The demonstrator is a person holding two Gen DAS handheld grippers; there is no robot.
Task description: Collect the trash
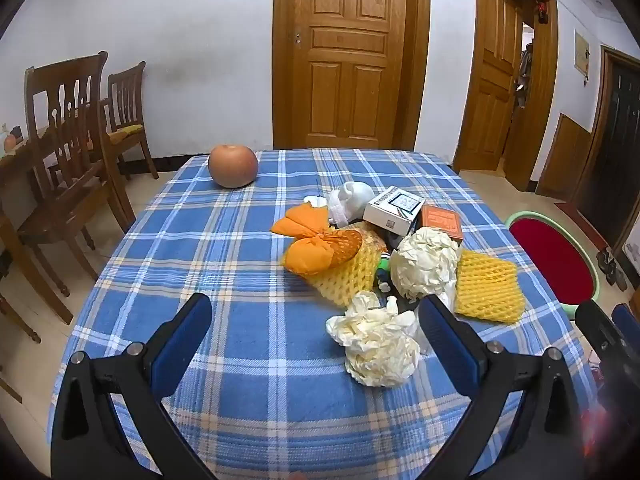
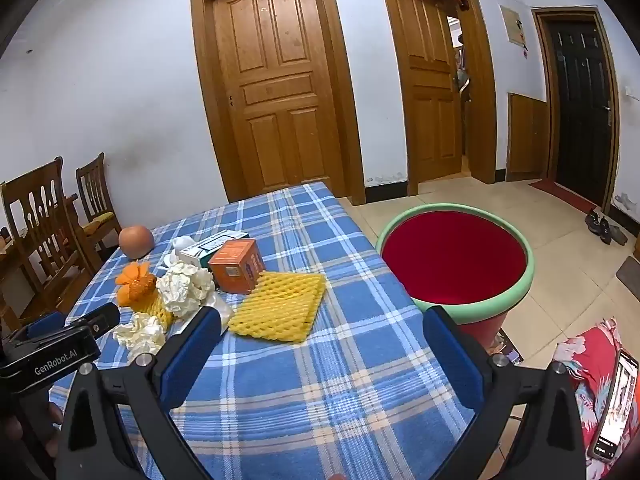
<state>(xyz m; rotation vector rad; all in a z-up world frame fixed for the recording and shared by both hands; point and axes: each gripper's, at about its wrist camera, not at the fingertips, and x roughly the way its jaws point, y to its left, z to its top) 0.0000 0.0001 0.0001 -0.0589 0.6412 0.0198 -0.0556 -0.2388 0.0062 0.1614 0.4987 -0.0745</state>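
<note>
A heap of trash lies on the blue plaid tablecloth (image 1: 240, 248): a crumpled white paper ball (image 1: 378, 344) nearest me, a bigger paper ball (image 1: 424, 264), two yellow foam nets (image 1: 488, 284) (image 2: 280, 306), orange peel (image 1: 316, 240), a white box (image 1: 394, 208) and an orange box (image 2: 238, 266). My left gripper (image 1: 316, 320) hovers open just short of the near paper ball, nothing between its fingers. My right gripper (image 2: 324, 332) is open over the table's right part, near the flat foam net. A red bin with a green rim (image 2: 456, 258) stands beside the table on the right.
A whole round fruit (image 1: 233, 165) sits apart at the table's far left. Wooden chairs (image 1: 76, 152) stand to the left. Closed wooden doors (image 1: 348, 56) are behind the table. A person's patterned sleeve and a phone (image 2: 616, 404) are at the lower right.
</note>
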